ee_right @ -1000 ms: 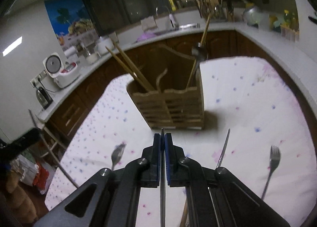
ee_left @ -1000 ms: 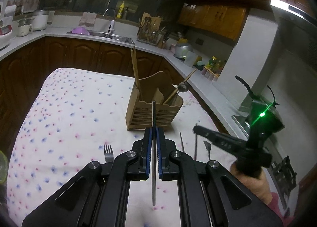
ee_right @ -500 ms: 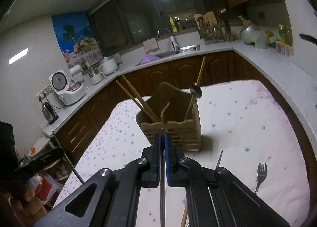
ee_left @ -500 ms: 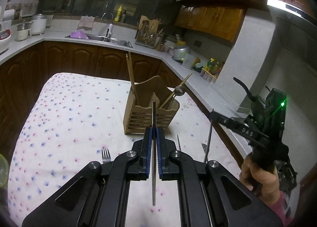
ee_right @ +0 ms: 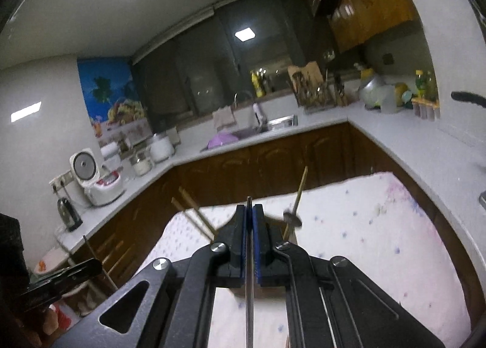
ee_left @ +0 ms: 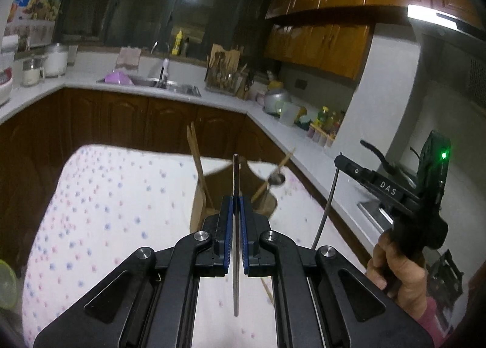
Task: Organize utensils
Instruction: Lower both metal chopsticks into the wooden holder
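My left gripper (ee_left: 236, 200) is shut on a thin metal utensil (ee_left: 236, 272), seen edge-on, its tip standing up past the fingers. Right behind it is the wooden utensil holder (ee_left: 199, 205), with chopsticks (ee_left: 196, 153) and a ladle (ee_left: 277, 177) in it. To the right, a hand holds my right gripper (ee_left: 339, 162) in the air, and a slim metal utensil (ee_left: 325, 211) hangs from it. In the right wrist view the right gripper (ee_right: 249, 211) is shut on that utensil (ee_right: 249, 287). It hides most of the holder; only the chopsticks (ee_right: 194, 215) and ladle (ee_right: 292, 218) show.
The table's white dotted cloth (ee_left: 106, 196) spreads left of the holder. A wooden stick (ee_left: 267, 290) lies under my left gripper. A green bowl (ee_left: 6, 284) sits at the far left edge. Counters with a sink (ee_left: 170, 86) and a rice cooker (ee_right: 97, 177) ring the table.
Both grippers have risen with their utensils. The holder sits lower in both views, and the forks on the cloth have dropped out of sight. The right view has tilted upward.
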